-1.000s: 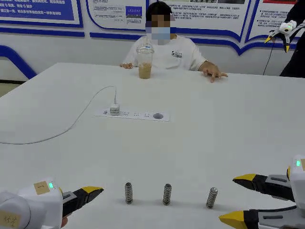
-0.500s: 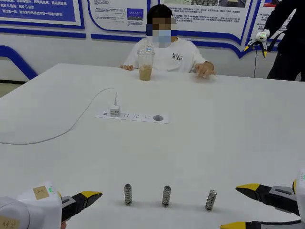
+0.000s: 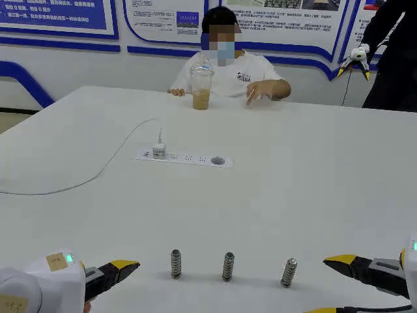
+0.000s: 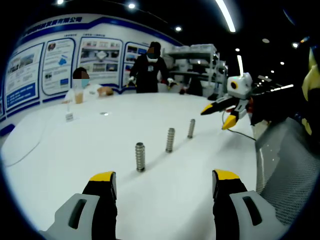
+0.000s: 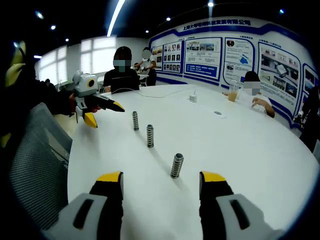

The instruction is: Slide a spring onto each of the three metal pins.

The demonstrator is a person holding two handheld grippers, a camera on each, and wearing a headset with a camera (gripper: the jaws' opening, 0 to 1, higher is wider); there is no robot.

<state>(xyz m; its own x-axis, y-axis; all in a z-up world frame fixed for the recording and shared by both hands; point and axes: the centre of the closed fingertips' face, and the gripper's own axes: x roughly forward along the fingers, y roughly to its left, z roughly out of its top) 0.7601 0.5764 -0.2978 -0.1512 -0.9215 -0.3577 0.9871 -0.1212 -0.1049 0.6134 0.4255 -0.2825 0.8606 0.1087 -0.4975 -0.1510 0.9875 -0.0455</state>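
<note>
- Three springs stand upright in a row on the white worktop (image 3: 293, 195): left spring (image 3: 175, 263), middle spring (image 3: 228, 266), right spring (image 3: 289, 271). Each appears to sit over one of the pins, which are hidden inside the coils.
- Left gripper (image 4: 162, 176): fingers (image 4: 102, 182) spread wide, nothing between them. The left spring stands just ahead of the tips, nearer the left-hand finger. The other two springs run on beyond it.
- Right gripper (image 5: 161, 176): fingers (image 5: 212, 182) spread wide, empty. The right spring stands just ahead of the tips, about midway between them.
- Judgement: each gripper sits low at one end of the row, open and apart from the springs. That reads as hands kept clear so nothing upright gets knocked.
- Judgement: with all three springs seated, the task looks finished.
- The right spring leans slightly, so it is likeliest to tip if brushed.
- Well beyond the fingers lie a power strip (image 3: 182, 157) with its cable (image 3: 98, 171), and a cup (image 3: 201, 88), none of them part of the job.
</note>
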